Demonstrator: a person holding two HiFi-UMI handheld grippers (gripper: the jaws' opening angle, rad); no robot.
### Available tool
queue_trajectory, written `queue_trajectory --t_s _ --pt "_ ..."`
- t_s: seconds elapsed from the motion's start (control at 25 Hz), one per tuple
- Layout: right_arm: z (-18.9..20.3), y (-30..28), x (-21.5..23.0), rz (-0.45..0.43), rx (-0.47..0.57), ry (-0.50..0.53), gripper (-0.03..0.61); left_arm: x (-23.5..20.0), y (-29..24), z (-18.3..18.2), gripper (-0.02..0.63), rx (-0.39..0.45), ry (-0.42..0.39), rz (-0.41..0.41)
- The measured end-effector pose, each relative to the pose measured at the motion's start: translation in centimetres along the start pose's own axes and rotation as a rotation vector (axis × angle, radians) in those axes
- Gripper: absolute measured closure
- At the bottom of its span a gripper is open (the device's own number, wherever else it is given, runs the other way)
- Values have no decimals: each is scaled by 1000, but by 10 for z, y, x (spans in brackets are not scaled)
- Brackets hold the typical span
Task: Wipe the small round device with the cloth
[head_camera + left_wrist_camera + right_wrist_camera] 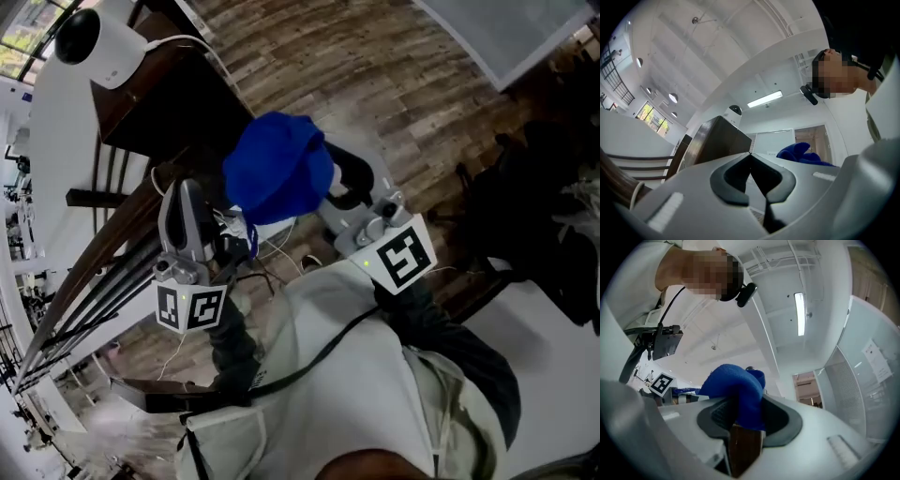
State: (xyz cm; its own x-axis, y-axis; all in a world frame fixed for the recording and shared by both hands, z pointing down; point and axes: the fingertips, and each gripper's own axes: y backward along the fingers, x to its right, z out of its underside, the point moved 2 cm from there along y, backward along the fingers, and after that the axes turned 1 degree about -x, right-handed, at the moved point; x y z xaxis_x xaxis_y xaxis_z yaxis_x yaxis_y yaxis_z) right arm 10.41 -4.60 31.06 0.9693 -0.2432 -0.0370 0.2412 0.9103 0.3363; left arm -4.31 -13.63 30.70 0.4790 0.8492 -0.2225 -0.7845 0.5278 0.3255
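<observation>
Far to my left, in the top corner of the head view, the small round device [94, 37] sat on the dark wooden worktop [173, 94]. It was white with a black face, and a white cable [187, 40] ran from it across the top. It was well apart from both of my grippers, and nothing touched it. The left gripper view showed it too, perched near the worktop's edge, beyond my jaws.

Next to the right came my left gripper [185, 202], pointed away from me, with its marker cube [191, 307] at the end nearest my body. Its jaws were together, the dark pads meeting at their tips with nothing between them.

Just right of that gripper was the cloth [278, 169], deep blue and bunched into a rounded lump. In the head view it sat between the two grippers and covered the tip of the right one.

My right gripper [743, 413] came next. Its jaws were clamped on a fold of the cloth, and the rest spilled up and over the top of them. The second marker cube [403, 258] faced up at the end nearer my body. The cloth did not reach the device, which was off to the upper left.

Under the grippers and out to the right lay a wooden plank floor [375, 84].
</observation>
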Motion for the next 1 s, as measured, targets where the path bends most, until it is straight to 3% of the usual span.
queue_trajectory --t_s 0.32,0.44,0.56,0.64,0.72,0.8,1.0 --pt "7 -18 0 -6 -13 18 437 -8 12 -10 612 7 -25 -33" --pt "-8 -40 16 0 -41 203 437 -17 17 -13 612 0 -15 -50" --pt "-71 -92 40 0 3 509 437 -16 22 -24 612 5 -8 -74" --pt "-111 -132 57 32 -14 640 437 -11 22 -33 612 7 -5 -87" --pt "-132 -169 69 85 -84 687 437 -7 20 -36 612 7 -3 -93" --pt "-150 -203 63 90 -53 718 437 -7 21 -37 612 10 -6 -98" --pt "-151 -248 25 -19 19 899 437 -9 20 -43 612 40 -36 -114"
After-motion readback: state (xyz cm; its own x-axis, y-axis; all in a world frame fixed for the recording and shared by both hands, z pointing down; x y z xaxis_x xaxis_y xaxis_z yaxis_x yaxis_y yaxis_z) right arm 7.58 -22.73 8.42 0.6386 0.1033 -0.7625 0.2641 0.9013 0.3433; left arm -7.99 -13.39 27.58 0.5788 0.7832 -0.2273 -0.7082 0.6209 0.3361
